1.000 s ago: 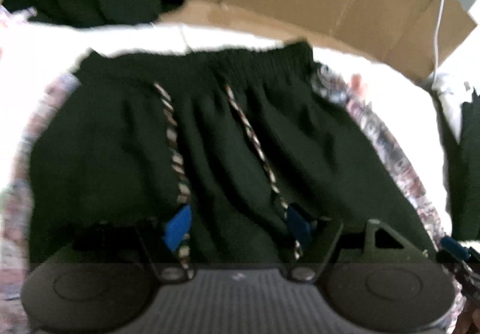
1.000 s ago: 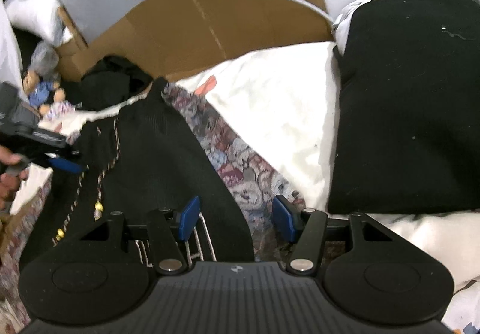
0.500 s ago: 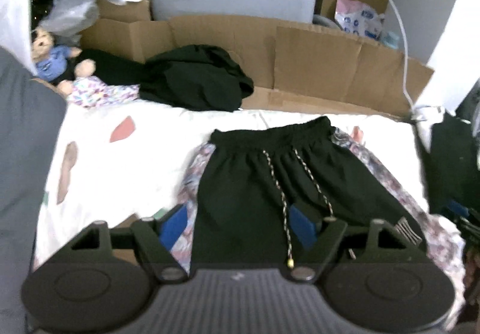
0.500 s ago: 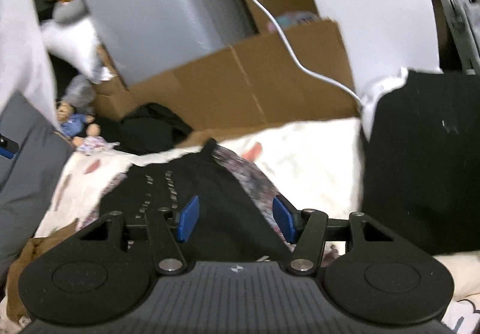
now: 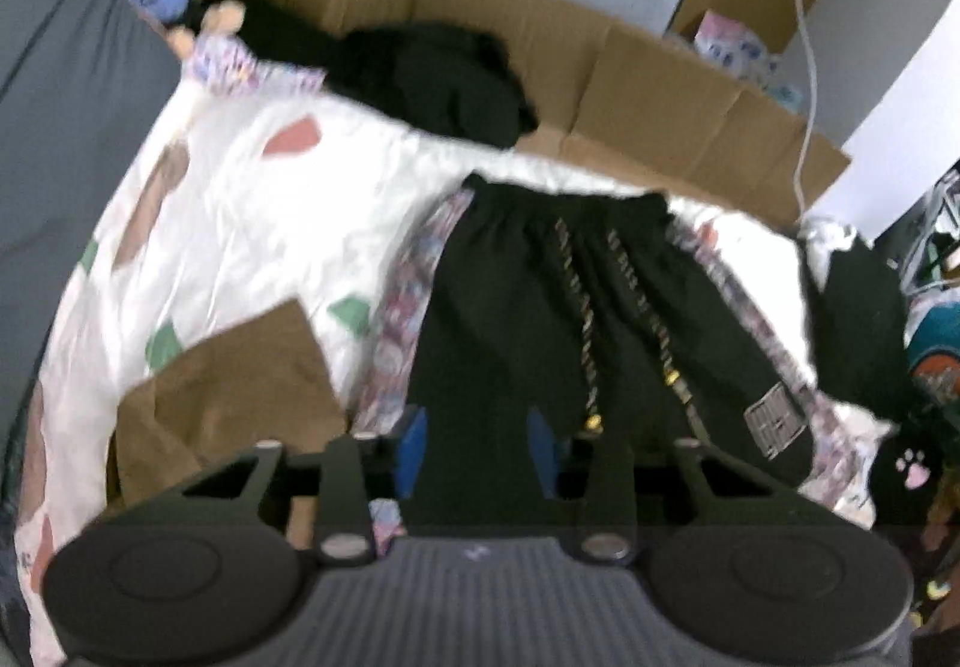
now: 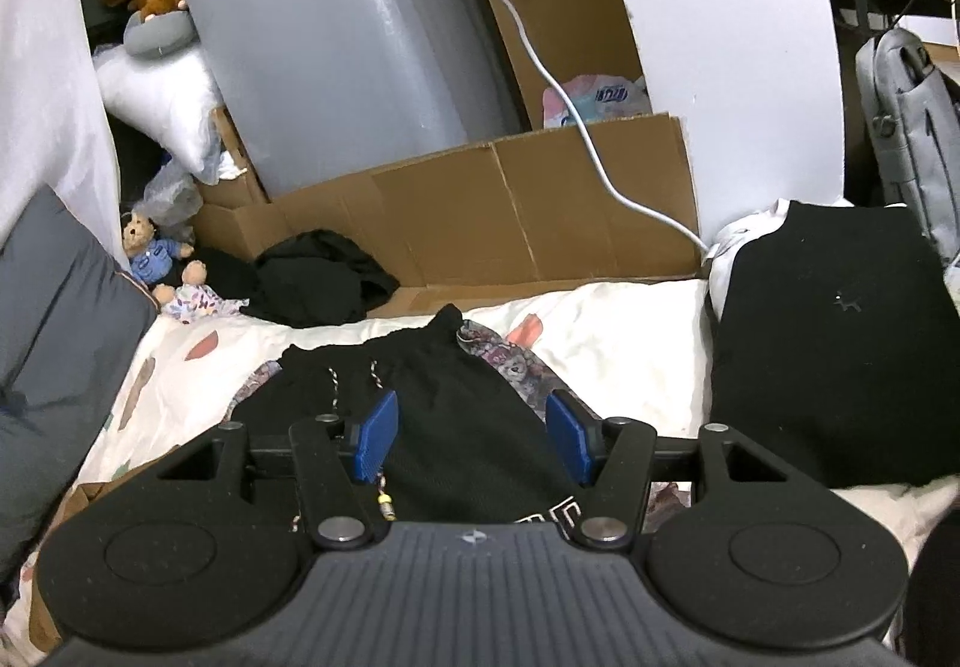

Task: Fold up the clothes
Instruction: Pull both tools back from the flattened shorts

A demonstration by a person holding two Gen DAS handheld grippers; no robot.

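Both grippers hang clear above the shorts (image 5: 576, 319), which lie flat on the white sheet (image 5: 240, 223) with the waistband at the far end and two braided cords running down the front. The left gripper (image 5: 477, 451) has its jaws closing with nothing between them; the right gripper (image 6: 474, 436) stands apart, also empty (only cloth far below shows through the gap). A patterned cloth (image 5: 396, 319) peeks out under both sides of the shorts. Left of the shorts lies a brown paper piece (image 5: 228, 385). Beyond the waistband sits a crumpled black garment (image 6: 324, 277), with a small teddy (image 6: 153, 259) to its left, then flattened cardboard (image 6: 510, 211).
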